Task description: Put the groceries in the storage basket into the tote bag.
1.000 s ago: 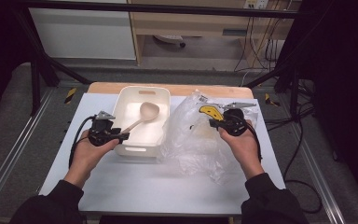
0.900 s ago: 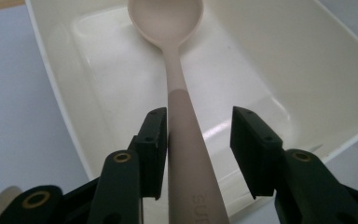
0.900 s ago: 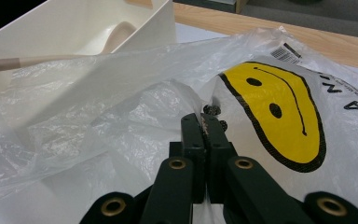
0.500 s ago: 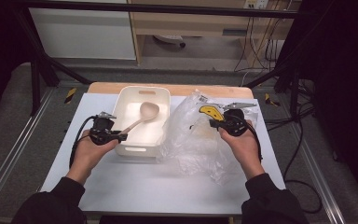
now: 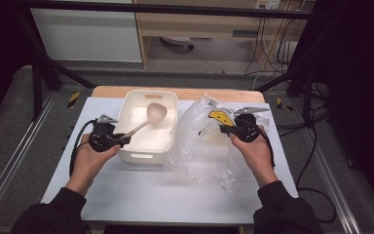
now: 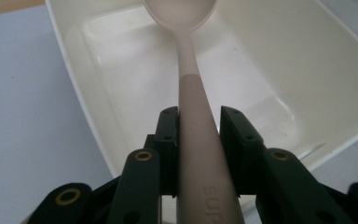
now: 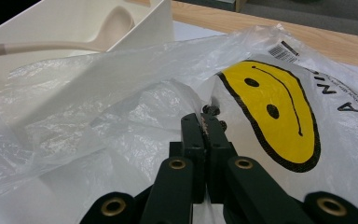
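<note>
Pale grey table (image 5: pixel 141 195), dark room beyond. High view: left gripper (image 5: pixel 121 140) at near-left rim of white rectangular plastic bin (image 5: pixel 146 156); right gripper (image 5: pixel 222 128) on clear crinkled plastic bag with yellow smiley (image 5: pixel 199 151), right of bin.

Left gripper view: jaws, just closing, clamp beige long-handled spoon (image 6: pixel 193 116), bowl over bin.

Right gripper view: jaws shut, pinching bag film.

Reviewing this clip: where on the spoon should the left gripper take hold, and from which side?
On the thick end of the spoon handle, coming from the near-left rim of the white bin. That end sticks out over the rim while the bowl lies inside; the left gripper already brackets it, fingers either side.
</note>
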Tool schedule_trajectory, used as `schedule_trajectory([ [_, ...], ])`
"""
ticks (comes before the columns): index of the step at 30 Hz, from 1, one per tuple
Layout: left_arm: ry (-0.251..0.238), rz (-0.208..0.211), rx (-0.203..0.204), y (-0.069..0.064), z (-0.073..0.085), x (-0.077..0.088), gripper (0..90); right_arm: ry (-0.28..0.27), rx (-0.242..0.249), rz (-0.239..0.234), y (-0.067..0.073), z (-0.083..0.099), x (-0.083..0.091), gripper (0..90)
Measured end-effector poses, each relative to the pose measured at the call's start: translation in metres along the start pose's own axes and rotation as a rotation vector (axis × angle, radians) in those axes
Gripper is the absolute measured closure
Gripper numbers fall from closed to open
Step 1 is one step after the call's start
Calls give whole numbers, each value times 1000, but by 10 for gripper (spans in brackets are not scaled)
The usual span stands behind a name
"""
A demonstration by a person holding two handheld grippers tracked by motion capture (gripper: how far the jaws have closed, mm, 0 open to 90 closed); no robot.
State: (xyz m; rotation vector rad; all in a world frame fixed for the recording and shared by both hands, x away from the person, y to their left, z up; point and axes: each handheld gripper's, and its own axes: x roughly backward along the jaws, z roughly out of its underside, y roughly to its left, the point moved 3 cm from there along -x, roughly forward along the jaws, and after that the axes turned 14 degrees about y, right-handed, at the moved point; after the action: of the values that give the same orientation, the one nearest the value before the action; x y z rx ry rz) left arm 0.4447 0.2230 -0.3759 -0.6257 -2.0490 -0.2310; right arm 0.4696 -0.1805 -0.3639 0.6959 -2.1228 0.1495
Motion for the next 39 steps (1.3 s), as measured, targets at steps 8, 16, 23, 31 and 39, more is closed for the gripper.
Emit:
schedule_trajectory([
  [8, -63, 10, -32, -7, 3, 35, 691, 2, 3, -6, 0, 0, 0, 900],
  [16, -69, 36, -67, -15, 17, 49, 691, 9, 3, -3, 0, 0, 0, 900],
  [23, -106, 50, -71, -17, 26, 59, 692, 14, 3, -4, 0, 0, -2, 900],
  [31, -129, 59, -110, -28, 31, 76, 692, 19, 10, -5, 1, 0, -3, 900],
  [39, -143, 80, -148, -47, 42, 83, 692, 26, 8, -6, 0, 0, -4, 900],
])
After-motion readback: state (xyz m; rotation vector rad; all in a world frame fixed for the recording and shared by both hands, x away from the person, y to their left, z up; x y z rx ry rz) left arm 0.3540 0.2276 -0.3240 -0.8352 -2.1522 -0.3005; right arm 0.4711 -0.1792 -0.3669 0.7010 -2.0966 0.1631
